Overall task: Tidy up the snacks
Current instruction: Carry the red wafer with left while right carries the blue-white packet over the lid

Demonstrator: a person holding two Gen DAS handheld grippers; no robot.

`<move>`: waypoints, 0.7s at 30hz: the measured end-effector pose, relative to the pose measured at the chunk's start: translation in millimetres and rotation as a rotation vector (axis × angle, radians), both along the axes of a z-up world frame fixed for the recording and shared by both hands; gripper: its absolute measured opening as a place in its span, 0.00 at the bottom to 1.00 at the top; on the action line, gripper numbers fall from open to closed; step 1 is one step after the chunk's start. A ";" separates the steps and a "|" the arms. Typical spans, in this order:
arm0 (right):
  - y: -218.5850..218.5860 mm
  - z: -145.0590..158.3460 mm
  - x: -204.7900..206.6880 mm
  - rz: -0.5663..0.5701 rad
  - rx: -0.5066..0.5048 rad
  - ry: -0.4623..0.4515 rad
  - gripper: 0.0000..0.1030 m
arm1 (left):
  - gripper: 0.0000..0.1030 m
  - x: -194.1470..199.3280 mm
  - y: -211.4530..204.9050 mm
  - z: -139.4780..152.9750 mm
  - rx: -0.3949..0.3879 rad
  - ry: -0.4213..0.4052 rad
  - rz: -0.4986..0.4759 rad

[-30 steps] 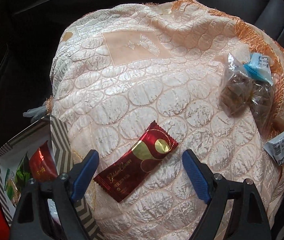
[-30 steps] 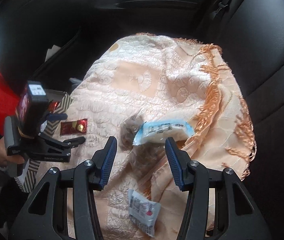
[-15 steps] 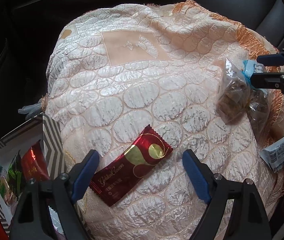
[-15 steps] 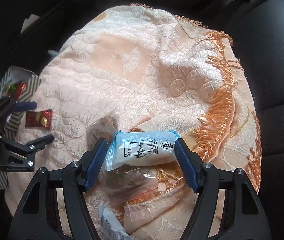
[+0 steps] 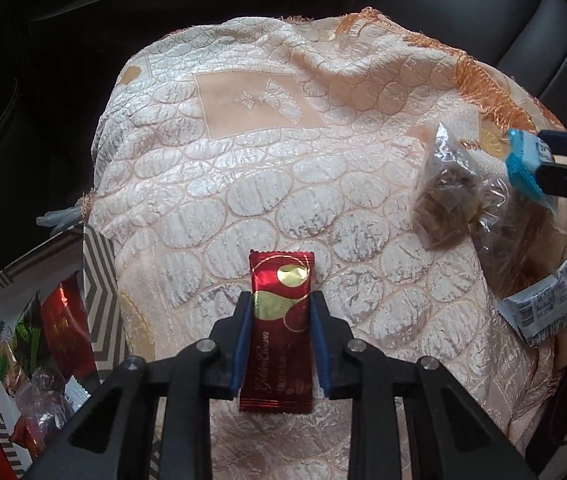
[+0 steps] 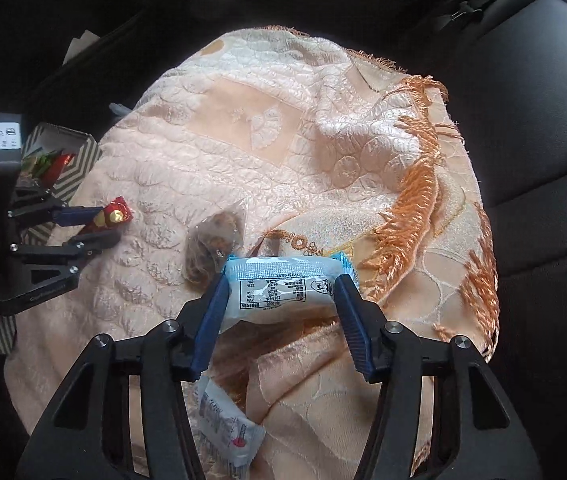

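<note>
A red and gold snack bar (image 5: pixel 279 320) lies on the peach quilted cloth (image 5: pixel 283 168), and it also shows in the right wrist view (image 6: pixel 113 212). My left gripper (image 5: pixel 279 300) is closing, its blue pads pressing the bar's long sides. A blue and white packet (image 6: pixel 283 288) sits between the pads of my right gripper (image 6: pixel 282 284), whose jaws are closing against its two ends. From the left wrist view that packet (image 5: pixel 523 160) shows at the far right in the right gripper (image 5: pixel 555 164). The left gripper (image 6: pixel 91 224) shows at the left of the right wrist view.
A clear bag of brown snack (image 5: pixel 443 196) and a white packet (image 5: pixel 539 308) lie on the cloth's right side. A zigzag-patterned box (image 5: pixel 97 280) holding several snacks stands at the cloth's left edge. Black car seats (image 6: pixel 543 120) surround the cloth, and an orange fringe (image 6: pixel 415 200) bunches at the right.
The left jaws closed on the red bar, which turned from slanted to lengthwise between them. The right gripper dropped to the blue and white packet and closed on its ends.
</note>
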State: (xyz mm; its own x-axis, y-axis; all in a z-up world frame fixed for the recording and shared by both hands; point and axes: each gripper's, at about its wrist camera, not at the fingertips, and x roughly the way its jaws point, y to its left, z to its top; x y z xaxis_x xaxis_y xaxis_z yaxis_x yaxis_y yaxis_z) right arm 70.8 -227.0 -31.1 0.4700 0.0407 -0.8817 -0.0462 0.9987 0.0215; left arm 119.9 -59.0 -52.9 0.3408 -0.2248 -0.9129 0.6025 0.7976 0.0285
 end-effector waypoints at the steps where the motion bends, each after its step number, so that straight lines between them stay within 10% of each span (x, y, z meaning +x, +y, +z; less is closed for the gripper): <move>1: -0.4 3.9 -5.8 -0.006 0.016 -0.012 0.53 | 0.27 -0.4 2.8 0.6 -0.003 0.001 0.012; 21: 55.0 41.8 -58.0 0.089 0.162 -0.117 0.51 | 0.27 -59.2 41.7 56.2 -0.056 -0.093 0.194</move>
State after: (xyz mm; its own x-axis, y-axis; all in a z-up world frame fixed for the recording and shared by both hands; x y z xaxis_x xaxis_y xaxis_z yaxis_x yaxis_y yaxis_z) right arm 12.8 -171.9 10.7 0.5567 0.2230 -0.8002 -0.1454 0.9746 0.1705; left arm 60.8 -17.3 3.3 0.4651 -0.1966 -0.8631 0.4344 0.9003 0.0290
